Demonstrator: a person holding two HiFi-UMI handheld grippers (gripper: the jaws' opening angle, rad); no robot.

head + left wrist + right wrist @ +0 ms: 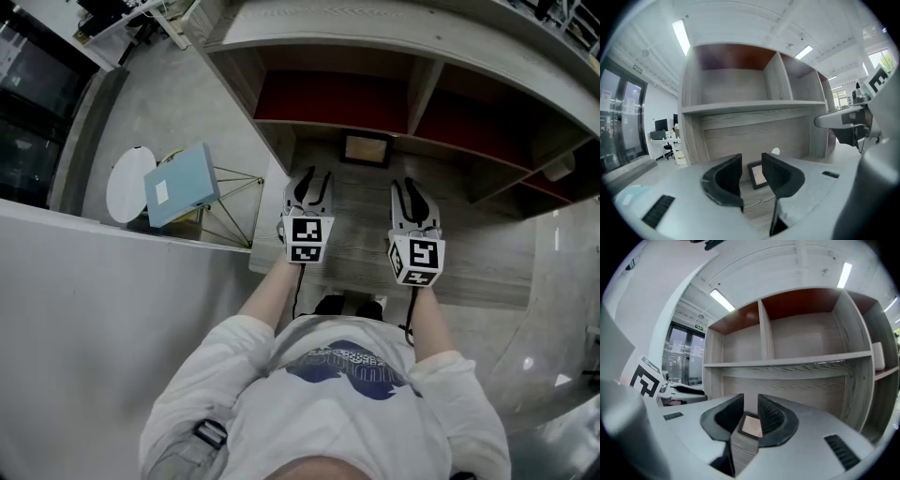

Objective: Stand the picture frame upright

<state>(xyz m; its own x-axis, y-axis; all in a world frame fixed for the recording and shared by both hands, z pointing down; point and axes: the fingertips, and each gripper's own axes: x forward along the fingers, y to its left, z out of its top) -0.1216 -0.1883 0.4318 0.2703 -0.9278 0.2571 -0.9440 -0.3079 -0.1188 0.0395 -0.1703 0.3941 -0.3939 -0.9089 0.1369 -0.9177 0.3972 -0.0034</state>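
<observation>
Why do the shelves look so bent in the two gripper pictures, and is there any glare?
Left gripper view: the wide lens bows the shelf unit and blackens the corners; the ceiling lights glare. Right gripper view: same bowing and dark corners, the picture frame slightly soft. Head view: even light, milder curving.

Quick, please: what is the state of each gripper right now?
Left gripper: open, holding nothing.
Right gripper: open, holding nothing; the picture frame lies ahead of it, untouched.
</observation>
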